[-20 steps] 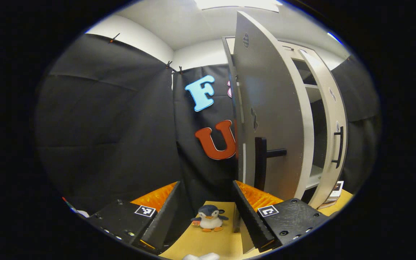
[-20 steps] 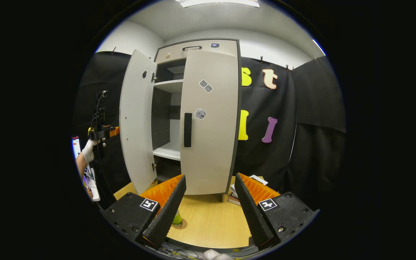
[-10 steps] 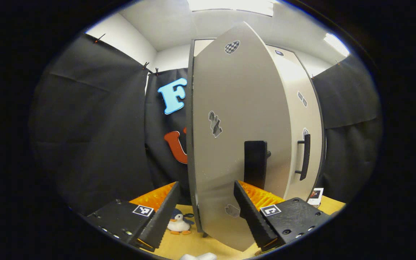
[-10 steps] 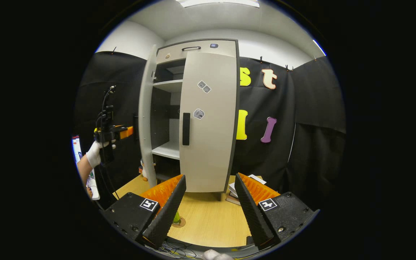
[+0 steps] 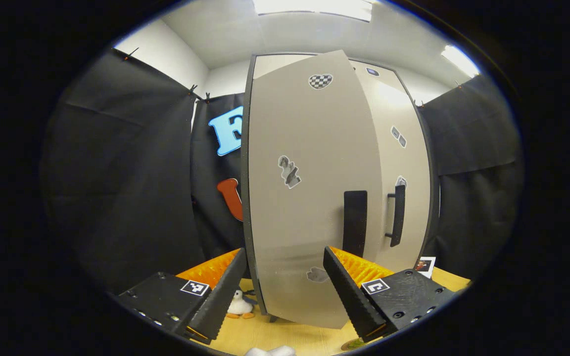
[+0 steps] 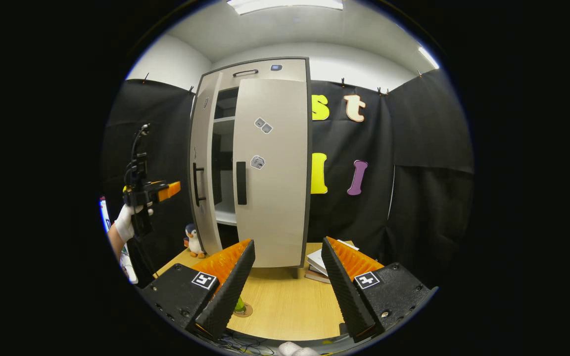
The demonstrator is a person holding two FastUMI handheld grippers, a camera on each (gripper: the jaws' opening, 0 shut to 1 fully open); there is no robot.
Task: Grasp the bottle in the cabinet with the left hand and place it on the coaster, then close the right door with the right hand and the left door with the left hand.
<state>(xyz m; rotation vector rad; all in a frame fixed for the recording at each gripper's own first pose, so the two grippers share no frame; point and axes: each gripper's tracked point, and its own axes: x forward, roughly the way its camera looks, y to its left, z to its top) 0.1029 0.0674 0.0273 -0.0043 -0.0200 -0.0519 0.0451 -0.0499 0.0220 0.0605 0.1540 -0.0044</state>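
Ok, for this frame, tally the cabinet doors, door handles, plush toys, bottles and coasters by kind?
doors: 2, left door and right door
handles: 2, left handle and right handle
plush penguin: 1
bottle: 1
coaster: 1
total: 7
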